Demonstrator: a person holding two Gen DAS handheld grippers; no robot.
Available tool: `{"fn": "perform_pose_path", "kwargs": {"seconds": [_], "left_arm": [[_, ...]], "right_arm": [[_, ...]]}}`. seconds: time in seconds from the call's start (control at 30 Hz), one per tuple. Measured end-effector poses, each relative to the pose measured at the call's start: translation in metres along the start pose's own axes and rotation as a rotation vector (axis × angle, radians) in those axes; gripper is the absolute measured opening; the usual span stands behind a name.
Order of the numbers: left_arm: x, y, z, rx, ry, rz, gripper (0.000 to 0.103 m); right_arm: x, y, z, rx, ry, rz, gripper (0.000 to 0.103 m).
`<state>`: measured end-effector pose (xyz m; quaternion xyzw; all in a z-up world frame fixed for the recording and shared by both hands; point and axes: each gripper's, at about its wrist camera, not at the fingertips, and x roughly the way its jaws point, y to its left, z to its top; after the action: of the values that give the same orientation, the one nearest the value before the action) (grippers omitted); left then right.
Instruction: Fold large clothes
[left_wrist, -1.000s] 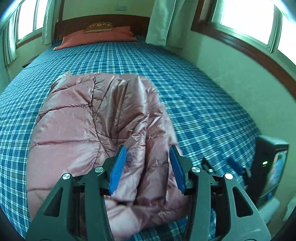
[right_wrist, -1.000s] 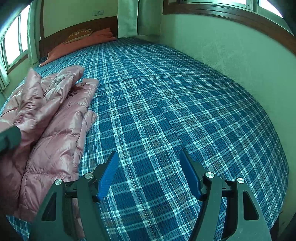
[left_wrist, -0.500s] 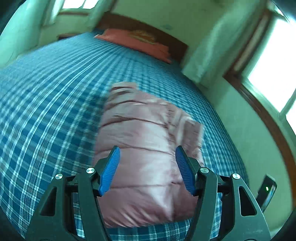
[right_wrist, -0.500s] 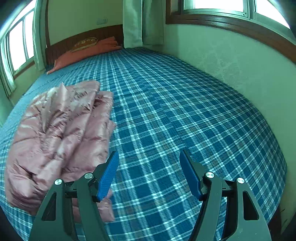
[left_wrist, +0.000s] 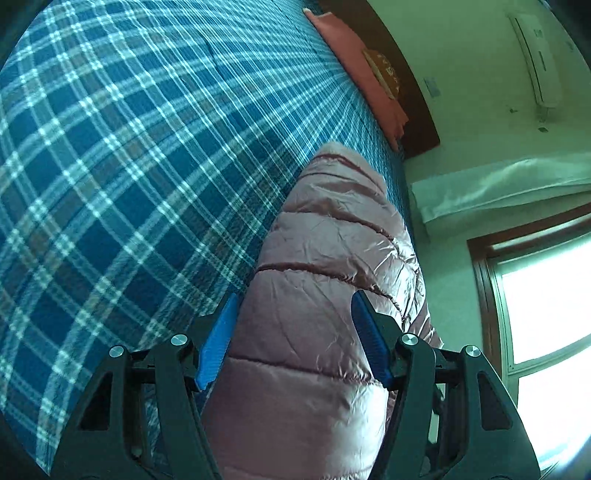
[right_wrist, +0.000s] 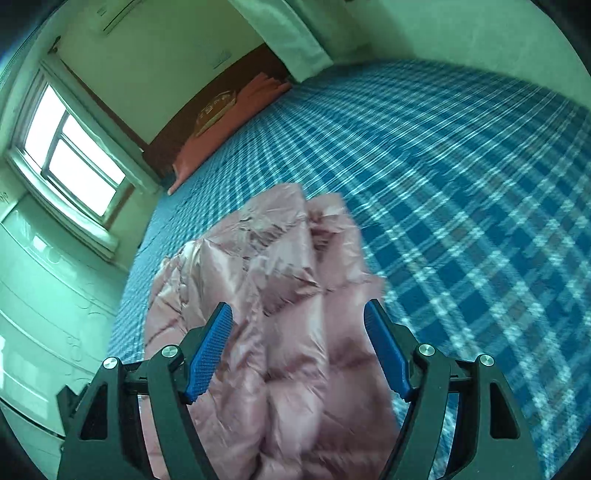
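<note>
Pink puffer jacket (left_wrist: 317, 295) bundled on blue plaid bedsheet (left_wrist: 110, 184).
L gripper (left_wrist: 293, 332) & R gripper (right_wrist: 297, 347) both spread wide, nothing pinched; jacket shows btwn each pair of blue pads, orange pillow (right_wrist: 229, 122) near headboard.

I am in a home bedroom: a bed (right_wrist: 461, 192) under a blue plaid sheet, an orange pillow (right_wrist: 221, 129) against a dark wooden headboard (left_wrist: 413, 103), curtains (left_wrist: 498, 188) by a window (right_wrist: 70, 147), an air conditioner (left_wrist: 535, 59) high on the wall.
</note>
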<state>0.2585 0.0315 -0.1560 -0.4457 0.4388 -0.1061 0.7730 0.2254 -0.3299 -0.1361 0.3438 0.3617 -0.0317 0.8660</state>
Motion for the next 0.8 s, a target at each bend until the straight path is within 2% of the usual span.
{"fn": "perform_pose_path", "kwargs": {"seconds": [0.07, 0.17, 0.2, 0.23, 0.27, 0.37, 0.43, 0.53, 0.6, 0.73, 0.8], "left_arm": [[0.010, -0.004, 0.000, 0.019, 0.023, -0.010, 0.070], [0.021, -0.011, -0.002, 0.046, 0.040, -0.005, 0.074], [0.023, -0.013, -0.002, 0.053, 0.042, -0.004, 0.076], [0.024, -0.014, -0.001, 0.051, 0.043, -0.005, 0.077], [0.024, -0.014, -0.001, 0.047, 0.050, -0.010, 0.078], [0.023, -0.015, 0.000, 0.049, 0.058, -0.033, 0.080], [0.031, -0.015, 0.001, 0.046, 0.086, -0.017, 0.080], [0.051, -0.011, -0.003, 0.013, 0.138, 0.010, 0.080], [0.061, -0.013, -0.009, 0.036, 0.143, 0.049, 0.078], [0.074, -0.027, -0.025, 0.178, 0.098, 0.147, 0.062], [0.077, -0.030, -0.029, 0.200, 0.085, 0.173, 0.054]], "right_arm": [[0.015, 0.006, 0.003, -0.016, 0.028, 0.026, 0.073], [0.034, 0.011, 0.007, -0.014, 0.074, 0.082, 0.073], [0.040, 0.011, 0.008, -0.013, 0.093, 0.096, 0.067], [0.043, 0.011, 0.008, -0.017, 0.107, 0.104, 0.055], [0.046, 0.010, 0.010, -0.025, 0.120, 0.097, 0.032], [0.046, 0.001, 0.012, -0.039, 0.109, 0.066, 0.020], [0.048, -0.011, 0.012, -0.029, 0.109, 0.045, 0.018], [0.053, -0.032, 0.011, 0.015, 0.125, 0.056, 0.017], [0.053, -0.047, 0.007, 0.033, 0.132, 0.063, 0.016], [0.059, -0.063, 0.001, 0.070, 0.139, 0.093, 0.013], [0.061, -0.065, -0.001, 0.067, 0.135, 0.094, 0.013]]}}
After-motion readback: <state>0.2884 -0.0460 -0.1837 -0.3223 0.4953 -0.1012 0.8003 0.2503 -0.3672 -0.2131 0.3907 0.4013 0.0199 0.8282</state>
